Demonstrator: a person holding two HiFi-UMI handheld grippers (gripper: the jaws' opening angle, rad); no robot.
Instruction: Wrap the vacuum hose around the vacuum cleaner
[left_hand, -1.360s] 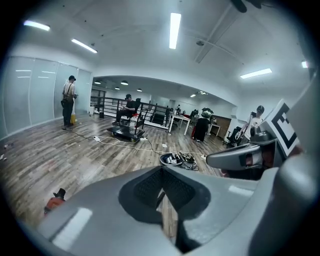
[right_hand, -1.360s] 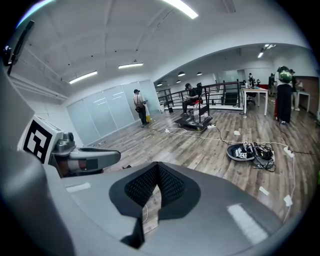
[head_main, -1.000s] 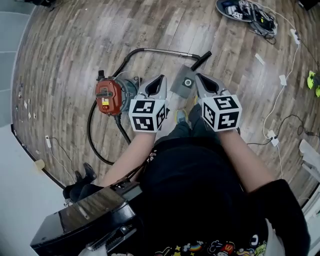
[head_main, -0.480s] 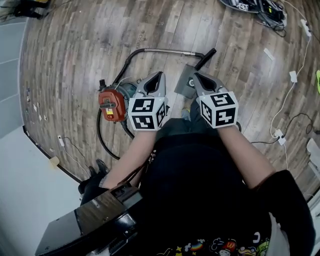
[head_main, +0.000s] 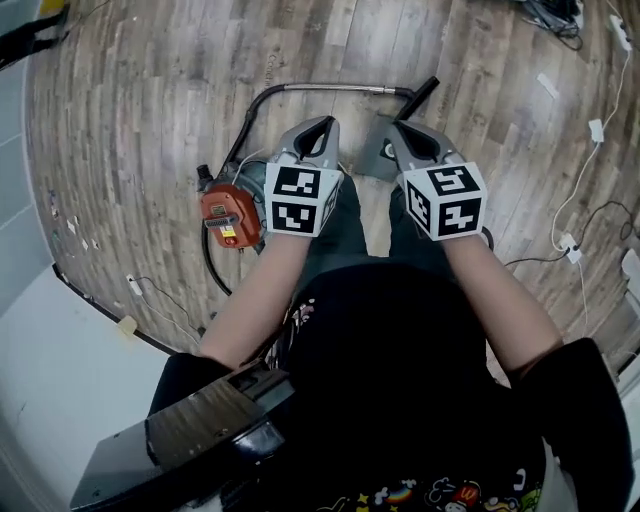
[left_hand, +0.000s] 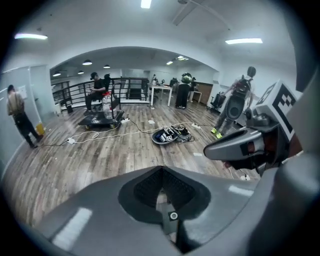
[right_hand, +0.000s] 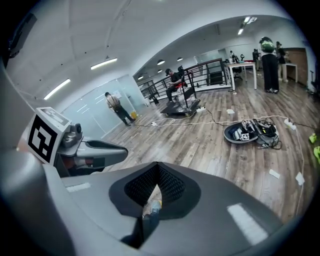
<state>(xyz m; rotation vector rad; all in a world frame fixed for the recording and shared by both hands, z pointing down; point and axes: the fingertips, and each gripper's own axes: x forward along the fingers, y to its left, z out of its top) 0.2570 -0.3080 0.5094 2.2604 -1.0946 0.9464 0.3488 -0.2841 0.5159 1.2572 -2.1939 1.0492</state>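
Vacuum cleaner (head_main: 230, 215) on floor (head_main: 150, 100), left of left gripper (head_main: 324, 126) (hose (head_main: 256, 108) farther ahead)

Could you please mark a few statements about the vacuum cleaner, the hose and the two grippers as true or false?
1. Both the left gripper and the right gripper are shut and hold nothing. True.
2. The hose is already wound round the vacuum cleaner. False: it loops out across the floor and runs to a metal tube lying well away from the machine.
3. The vacuum cleaner lies on the floor on the person's left side. True.
4. The vacuum cleaner's body is blue. False: it is red-orange.
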